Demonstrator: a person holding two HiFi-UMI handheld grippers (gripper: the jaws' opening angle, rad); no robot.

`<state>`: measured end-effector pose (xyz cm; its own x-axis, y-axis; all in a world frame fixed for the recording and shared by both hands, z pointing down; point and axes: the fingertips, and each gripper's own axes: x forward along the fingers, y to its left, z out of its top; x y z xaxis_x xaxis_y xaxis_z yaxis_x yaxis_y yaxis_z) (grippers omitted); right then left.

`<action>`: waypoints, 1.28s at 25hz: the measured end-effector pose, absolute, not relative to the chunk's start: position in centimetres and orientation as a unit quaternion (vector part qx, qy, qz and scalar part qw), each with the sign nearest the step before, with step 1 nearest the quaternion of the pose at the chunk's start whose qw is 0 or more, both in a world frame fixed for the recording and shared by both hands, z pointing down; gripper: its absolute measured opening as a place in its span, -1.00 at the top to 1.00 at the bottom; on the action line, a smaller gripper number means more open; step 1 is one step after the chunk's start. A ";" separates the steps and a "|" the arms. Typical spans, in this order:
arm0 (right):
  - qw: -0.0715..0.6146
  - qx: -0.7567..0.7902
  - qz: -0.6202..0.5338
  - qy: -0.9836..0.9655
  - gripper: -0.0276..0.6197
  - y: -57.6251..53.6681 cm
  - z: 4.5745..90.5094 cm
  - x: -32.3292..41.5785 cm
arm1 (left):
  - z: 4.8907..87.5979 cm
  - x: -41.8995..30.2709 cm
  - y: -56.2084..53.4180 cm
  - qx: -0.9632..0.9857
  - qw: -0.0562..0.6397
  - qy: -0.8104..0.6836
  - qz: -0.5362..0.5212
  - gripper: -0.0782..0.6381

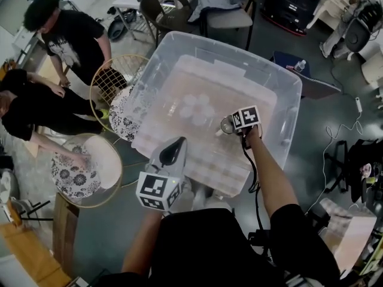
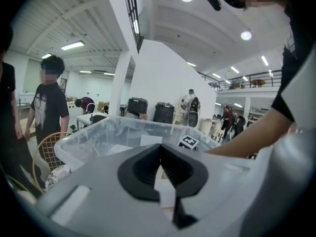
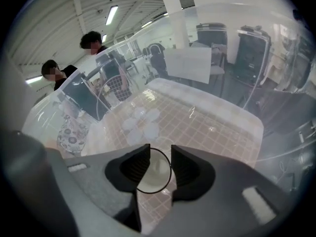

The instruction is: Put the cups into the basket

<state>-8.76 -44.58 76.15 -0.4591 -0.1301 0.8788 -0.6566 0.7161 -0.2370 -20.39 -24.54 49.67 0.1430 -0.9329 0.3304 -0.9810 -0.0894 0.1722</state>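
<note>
A big clear plastic bin [image 1: 281, 88] serves as the basket; several clear cups [image 1: 194, 107] lie clustered on its floor, seen again in the right gripper view [image 3: 140, 122]. My right gripper [image 1: 227, 124] reaches down inside the bin. A clear cup [image 3: 155, 174] sits at its jaws [image 3: 160, 149]: the rim crosses the left finger and reaches the right finger, and the jaws stand apart, not pinching it. My left gripper [image 1: 173, 150] hovers outside the bin's near wall [image 2: 98, 132], its jaws [image 2: 159, 146] together with nothing in them.
Two wire chairs with patterned cushions [image 1: 119, 88] [image 1: 84, 169] stand left of the bin. Two people [image 1: 72, 34] are beside them. A round dark table [image 1: 164, 8] is behind the bin, a cardboard box [image 1: 350, 226] at the right.
</note>
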 end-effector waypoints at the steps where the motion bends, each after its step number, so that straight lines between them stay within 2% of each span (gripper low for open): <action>1: 0.453 0.246 0.286 -0.808 0.50 -44.6 75.6 -8.8 | 49.6 -20.3 -24.5 0.736 0.177 -0.650 0.067 0.77; 8: 0.392 0.251 0.269 -0.843 0.52 -44.3 70.0 -9.0 | 49.0 -20.0 -24.4 0.742 0.172 -0.645 0.057 0.77; 24: 0.273 0.247 0.155 -0.917 0.90 -38.8 56.3 -9.8 | 48.4 -18.8 -24.8 0.754 0.160 -0.636 0.042 0.77; 32: 0.208 0.246 0.138 -0.937 0.91 -35.4 51.2 -9.1 | 47.8 -17.6 -25.0 0.761 0.154 -0.629 0.036 0.77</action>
